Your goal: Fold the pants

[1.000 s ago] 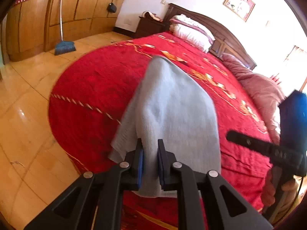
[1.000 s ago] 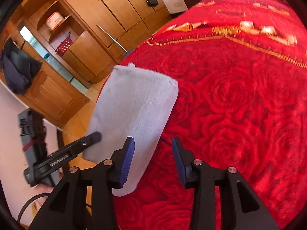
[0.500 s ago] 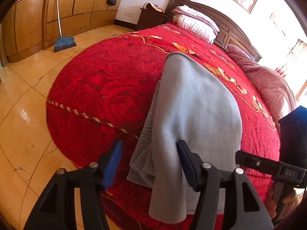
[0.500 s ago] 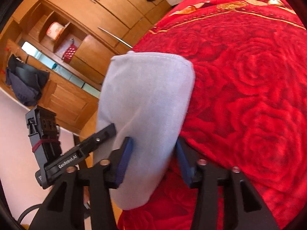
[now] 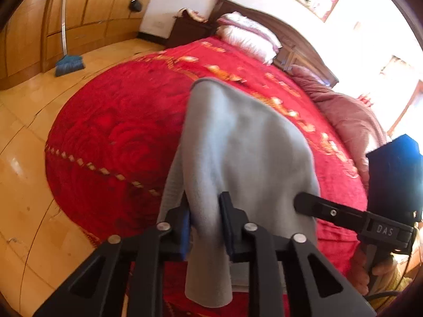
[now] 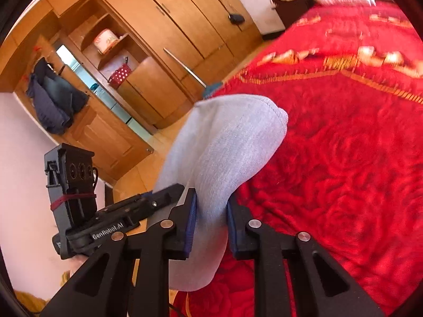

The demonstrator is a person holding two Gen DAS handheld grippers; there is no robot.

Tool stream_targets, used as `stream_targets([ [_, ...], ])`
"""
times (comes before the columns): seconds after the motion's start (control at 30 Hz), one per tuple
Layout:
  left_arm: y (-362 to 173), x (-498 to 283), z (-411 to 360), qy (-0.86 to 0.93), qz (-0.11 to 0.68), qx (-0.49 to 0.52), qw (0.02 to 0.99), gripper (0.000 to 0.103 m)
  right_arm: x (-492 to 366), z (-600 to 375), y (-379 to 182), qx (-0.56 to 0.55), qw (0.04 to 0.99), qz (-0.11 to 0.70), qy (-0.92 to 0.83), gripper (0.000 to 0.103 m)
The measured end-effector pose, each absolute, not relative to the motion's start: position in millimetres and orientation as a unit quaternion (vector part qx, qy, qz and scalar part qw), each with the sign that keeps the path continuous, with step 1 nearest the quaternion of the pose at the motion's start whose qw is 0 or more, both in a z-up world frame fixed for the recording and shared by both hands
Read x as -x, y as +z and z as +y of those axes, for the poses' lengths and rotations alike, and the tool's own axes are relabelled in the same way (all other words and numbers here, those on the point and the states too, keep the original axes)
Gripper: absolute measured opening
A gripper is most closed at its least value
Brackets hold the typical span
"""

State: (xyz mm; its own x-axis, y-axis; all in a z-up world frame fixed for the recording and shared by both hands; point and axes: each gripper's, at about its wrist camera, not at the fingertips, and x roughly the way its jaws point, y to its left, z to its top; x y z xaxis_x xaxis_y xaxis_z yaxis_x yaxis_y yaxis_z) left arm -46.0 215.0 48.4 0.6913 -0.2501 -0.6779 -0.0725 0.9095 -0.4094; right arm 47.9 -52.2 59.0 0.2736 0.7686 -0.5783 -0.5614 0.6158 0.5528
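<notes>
The light grey pants [image 5: 238, 142] lie folded lengthwise on the red bedspread [image 5: 119, 132], their near end hanging over the bed's foot edge. My left gripper [image 5: 205, 224] is shut on the near end of the pants. My right gripper [image 6: 211, 222] is shut on the same end from the other side; the pants [image 6: 227, 142] rise between its blue pads [image 6: 191, 219]. Each view shows the other gripper beside the cloth: the right one [image 5: 343, 216] in the left wrist view, the left one [image 6: 119, 224] in the right wrist view.
A wooden wardrobe [image 6: 158, 39] and a blue broom [image 5: 68, 63] stand left of the bed over a tan tiled floor [image 5: 21, 158]. White pillows [image 5: 246, 37] and a dark headboard [image 5: 304, 50] are at the far end. A pink quilt [image 5: 349, 116] is bunched at the right.
My left gripper opened, then closed on the pants' near end. My right gripper moved in from an open stance and closed on the same end. The cloth now lifts slightly.
</notes>
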Motion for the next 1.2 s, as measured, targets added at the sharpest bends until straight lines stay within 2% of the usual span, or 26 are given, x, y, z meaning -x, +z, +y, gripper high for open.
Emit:
stream_targets([
  [0.3,79.2,34.4,149.8,-0.121,0.37,0.192,0.901,0.019,-44.1,-127.2,103.8,-0.114,0.836,0.386,0.373,0.021],
  [0.57,95.4,-7.3,61.5,-0.198,0.368,0.164,0.894,0.019,-53.3,-216.8,115.1,-0.129,0.869,0.364,0.311,0.021],
  [0.8,97.4,-48.9,-18.9,-0.253,0.38,0.141,0.878,0.019,-85.2,-290.3,94.1,-0.163,0.867,0.389,0.265,0.021],
  [1.07,63.0,-90.2,-84.0,-0.263,0.422,0.115,0.86,0.019,-106.8,-335.8,38.2,-0.171,0.859,0.441,0.195,0.025],
  [1.17,45.7,-100.6,-91.2,-0.241,0.436,0.095,0.862,0.033,-102.4,-340.5,30.8,-0.176,0.862,0.44,0.179,0.032],
  [1.2,41.7,-99.4,-91.4,-0.237,0.438,0.09,0.862,0.041,-101.0,-341.4,31.7,-0.177,0.863,0.44,0.174,0.033],
])
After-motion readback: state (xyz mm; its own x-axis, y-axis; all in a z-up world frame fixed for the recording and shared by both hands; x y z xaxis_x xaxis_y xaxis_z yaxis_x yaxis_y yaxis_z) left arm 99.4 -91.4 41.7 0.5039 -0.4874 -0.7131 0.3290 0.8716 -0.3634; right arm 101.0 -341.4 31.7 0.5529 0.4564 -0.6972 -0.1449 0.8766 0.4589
